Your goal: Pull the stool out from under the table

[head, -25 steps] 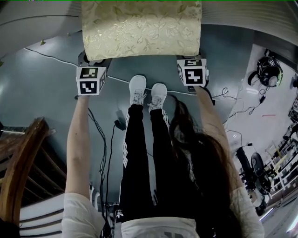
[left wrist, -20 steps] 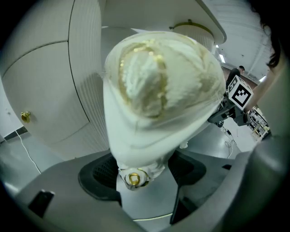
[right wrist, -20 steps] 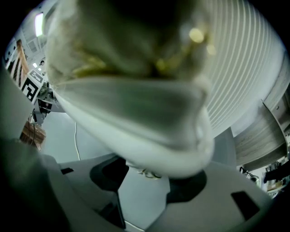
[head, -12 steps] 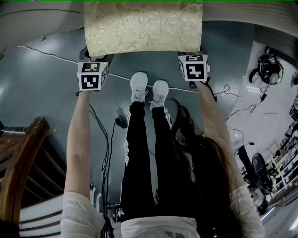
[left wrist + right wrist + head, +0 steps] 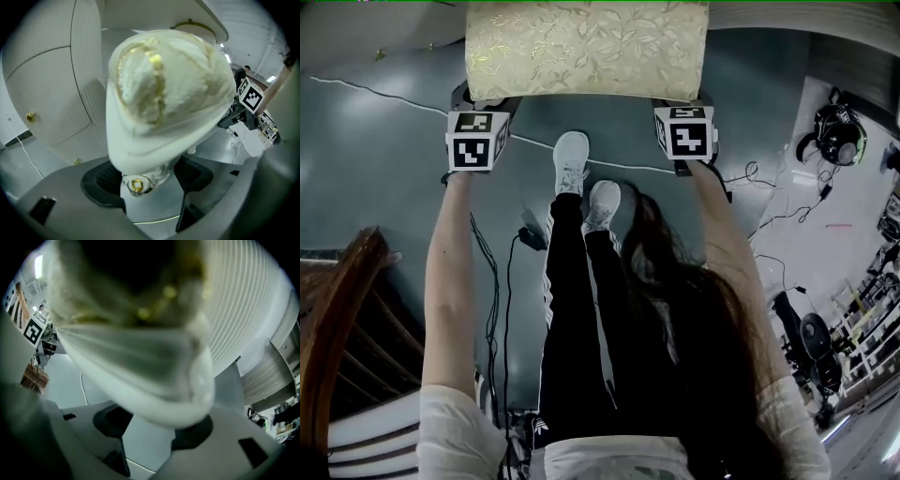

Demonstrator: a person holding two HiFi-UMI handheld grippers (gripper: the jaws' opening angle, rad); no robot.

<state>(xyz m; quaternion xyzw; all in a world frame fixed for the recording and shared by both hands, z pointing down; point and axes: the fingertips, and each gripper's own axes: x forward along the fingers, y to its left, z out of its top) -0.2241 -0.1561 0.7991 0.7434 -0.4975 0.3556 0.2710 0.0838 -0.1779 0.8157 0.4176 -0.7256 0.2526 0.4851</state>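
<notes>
The stool [image 5: 586, 47] has a gold leaf-patterned cushion and fills the top of the head view. My left gripper [image 5: 478, 101] is shut on its near left corner, and my right gripper [image 5: 682, 101] on its near right corner. In the left gripper view the cushion corner [image 5: 168, 93], with its white skirt and a gold knob, sits between the jaws of the left gripper [image 5: 150, 180]. The right gripper view shows a blurred stool corner [image 5: 131, 352] filling the gap of the right gripper [image 5: 150, 430].
The person's white shoes [image 5: 572, 155] stand on the grey floor just behind the stool. Cables [image 5: 502, 281] trail over the floor. A wooden chair [image 5: 337, 319] is at the lower left and gear [image 5: 839, 136] at the right. White ribbed furniture panels [image 5: 47, 93] rise behind the stool.
Both grippers keep their hold on the stool's corners. The person's right foot has stepped back behind the left one, and the floor cable now lies closer under the stool's near edge.
</notes>
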